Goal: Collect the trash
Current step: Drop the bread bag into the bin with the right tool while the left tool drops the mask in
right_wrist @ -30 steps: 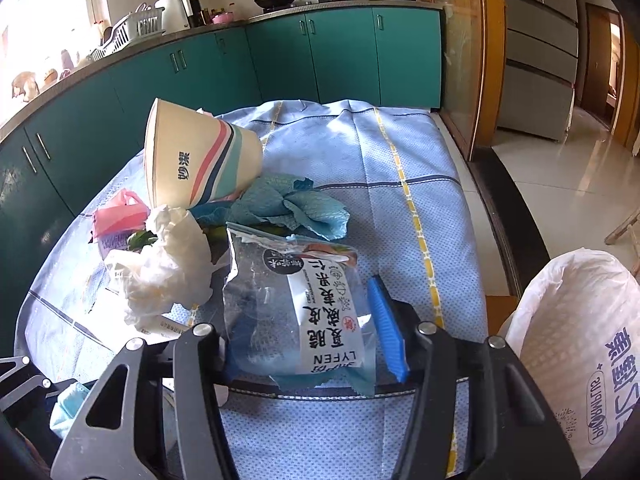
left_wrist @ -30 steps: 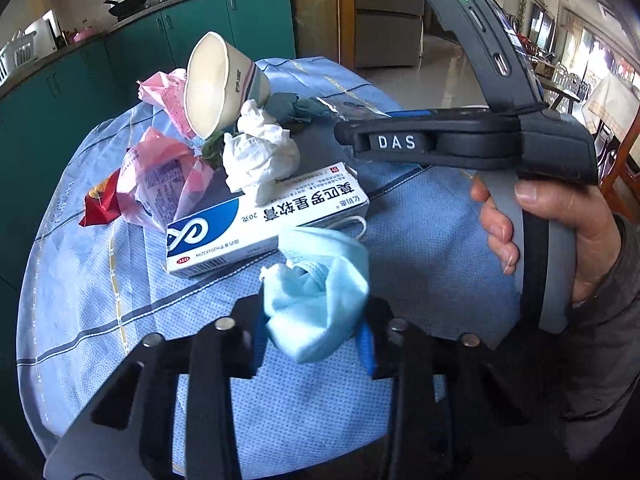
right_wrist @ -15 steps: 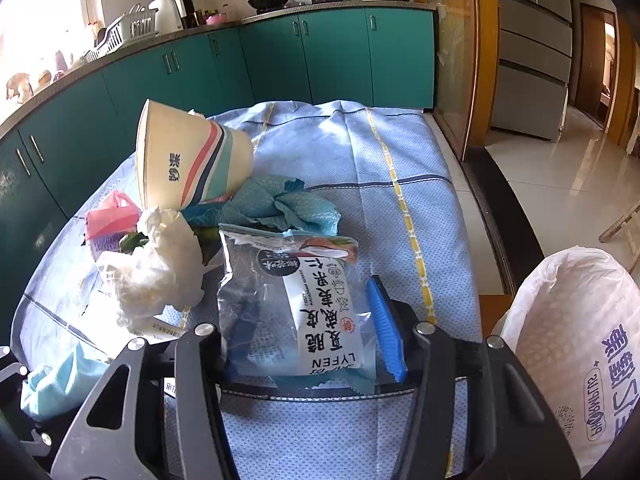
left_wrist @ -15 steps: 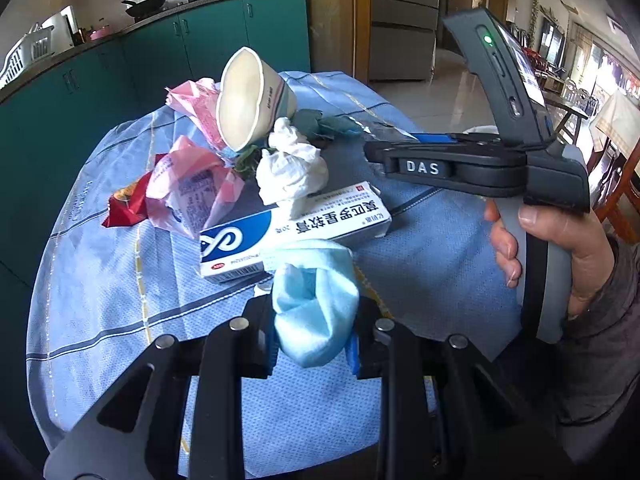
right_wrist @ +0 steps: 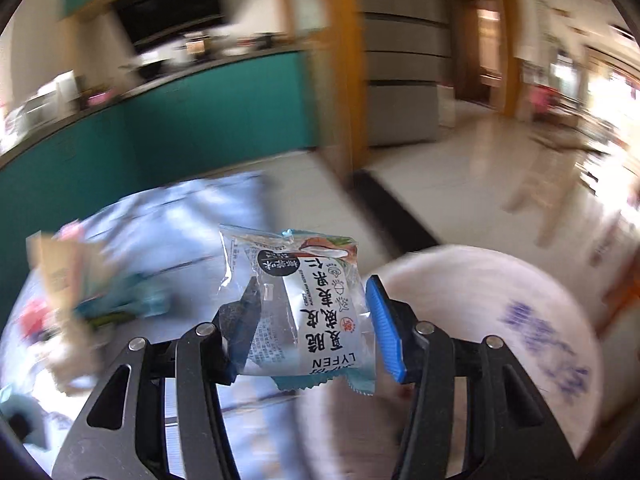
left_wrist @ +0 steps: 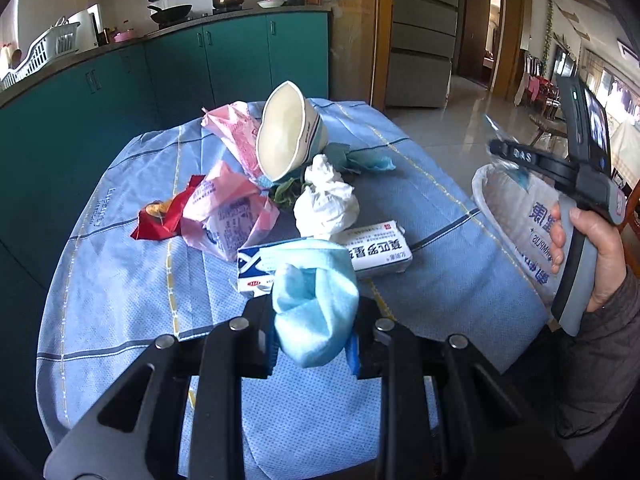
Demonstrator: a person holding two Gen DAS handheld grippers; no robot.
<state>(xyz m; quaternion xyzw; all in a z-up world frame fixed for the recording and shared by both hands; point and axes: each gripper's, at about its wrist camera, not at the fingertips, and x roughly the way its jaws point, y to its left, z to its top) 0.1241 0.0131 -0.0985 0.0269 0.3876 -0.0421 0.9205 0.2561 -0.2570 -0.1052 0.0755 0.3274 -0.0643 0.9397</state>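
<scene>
1. The left tongs (left_wrist: 314,344) are clenched on a crumpled light-blue face mask (left_wrist: 314,304), which bulges up between the two jaws and is held just above the counter (left_wrist: 120,320).
2. The counter is covered with a blue cloth with thin yellow and dark stripes.
3. Just beyond the mask lies a white and blue medicine box (left_wrist: 332,256), flat on the cloth.
4. Behind the box sits a wad of white tissue (left_wrist: 326,200). A paper cup (left_wrist: 288,132) lies tipped on its side past it, its mouth facing the camera.
5. Left of the tissue lie a crumpled pink wrapper (left_wrist: 228,216) and a red wrapper (left_wrist: 164,212), touching one another. A second pink wrapper (left_wrist: 232,128) lies beside the cup.
6. The right tongs (right_wrist: 312,320) are grasping a clear snack packet (right_wrist: 308,308) printed with white and teal, upright between a black pad and a blue one.
7. The right-wrist view is smeared with blur. The packet is at the counter's edge, next to the open mouth of a white bag (right_wrist: 480,320).
8. In the left-wrist view a hand (left_wrist: 592,256) grips the handle of the right tongs, in front of the same white bag beside the counter.
</scene>
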